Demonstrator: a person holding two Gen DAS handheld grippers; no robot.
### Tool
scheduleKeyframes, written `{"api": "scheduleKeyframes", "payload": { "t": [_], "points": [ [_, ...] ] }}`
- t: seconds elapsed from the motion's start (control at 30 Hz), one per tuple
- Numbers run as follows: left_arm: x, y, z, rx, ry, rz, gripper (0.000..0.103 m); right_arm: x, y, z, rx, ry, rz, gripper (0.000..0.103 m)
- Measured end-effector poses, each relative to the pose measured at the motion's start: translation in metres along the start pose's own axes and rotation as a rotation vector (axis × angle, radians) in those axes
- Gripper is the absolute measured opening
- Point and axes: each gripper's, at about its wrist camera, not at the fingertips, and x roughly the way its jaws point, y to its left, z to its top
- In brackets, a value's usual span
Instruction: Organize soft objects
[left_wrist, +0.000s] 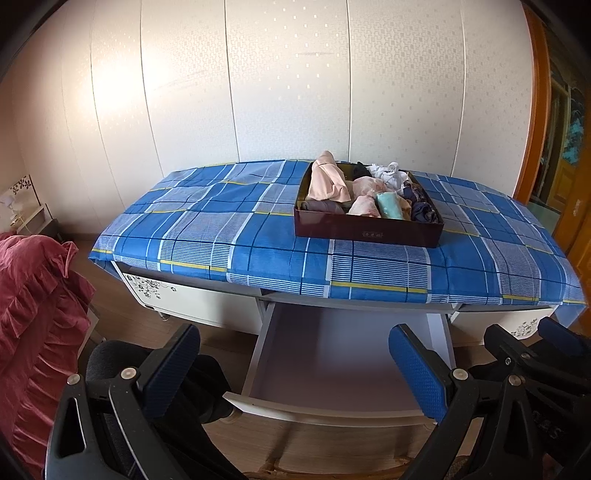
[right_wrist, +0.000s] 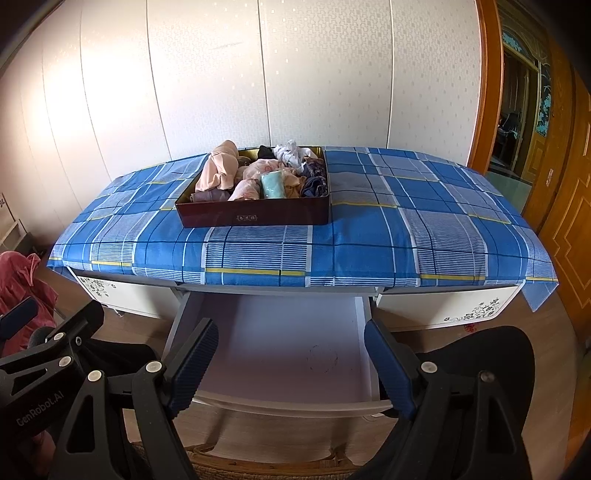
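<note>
Both grippers hung in front of a desk, angled down, with nothing in them. The left gripper (left_wrist: 295, 373) had its blue pads wide apart, and the right gripper (right_wrist: 291, 369) stood just as spread, gripping nothing.

Directly below and ahead of both pairs of fingers lay a pulled-out drawer (right_wrist: 280, 354), white inside, its front edge nearest the grippers. Beyond it, the desk top was covered by a blue checked cloth (right_wrist: 369, 236) that hung over the front edge. Nothing stood between the grippers and the cloth.

The box (right_wrist: 255, 216), dark red, sat on the cloth, well ahead of the grippers, ahead and slightly left of the right gripper and ahead and right of the left one. Its long side ran across the desk, parallel to the front edge. It was packed with rolled clothes (right_wrist: 255, 177), pink, teal, white and dark blue, most rolls pointing from front to back.

A red ruffled cover (left_wrist: 33, 314) lay left of the left gripper, and a wooden door (right_wrist: 565, 206) stood right of the right one. A white panelled wall (right_wrist: 258, 74) rose behind the desk.
</note>
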Motion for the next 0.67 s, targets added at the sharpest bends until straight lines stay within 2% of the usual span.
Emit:
{"api": "scheduleKeyframes", "payload": {
  "t": [0.67],
  "points": [
    [0.0006, -0.0025, -0.0031, -0.004, 0.013, -0.019, 0.103, 0.0024, -0.0007, -0.0009, 0.012, 0.015, 0.005, 0.083]
  ]
}}
